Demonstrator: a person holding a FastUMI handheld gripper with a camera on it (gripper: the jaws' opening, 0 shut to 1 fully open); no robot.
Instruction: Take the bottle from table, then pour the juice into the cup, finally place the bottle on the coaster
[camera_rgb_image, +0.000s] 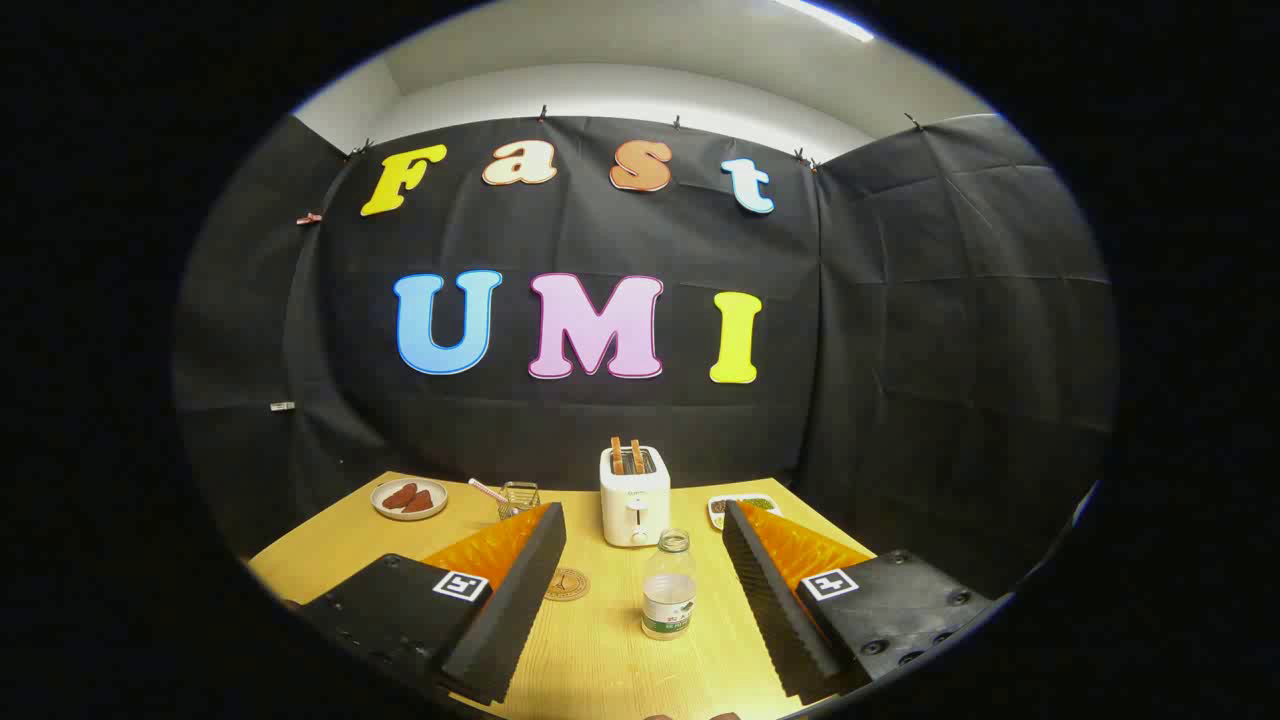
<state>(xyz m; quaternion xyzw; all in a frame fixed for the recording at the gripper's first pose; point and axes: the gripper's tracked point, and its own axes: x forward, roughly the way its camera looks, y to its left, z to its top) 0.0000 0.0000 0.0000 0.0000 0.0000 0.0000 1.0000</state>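
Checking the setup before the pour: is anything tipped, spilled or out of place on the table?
Nothing stands out. The bottle stands upright between the open gripper fingers, the coaster lies flat beside it, and the toaster and glass cup stand upright beyond. No spill shows.

Black creased cloth walls (900, 330) enclosed the booth on three sides. Above them ran a white wall (620, 85) and a bright ceiling light strip (825, 18). A pale yellow wooden counter (600, 650) stood below.

Clear bottle (668, 590) with white-and-green label, white toaster (635, 496), yellow wooden table (600, 650) (fine grain lines), tan round coaster (567, 584)
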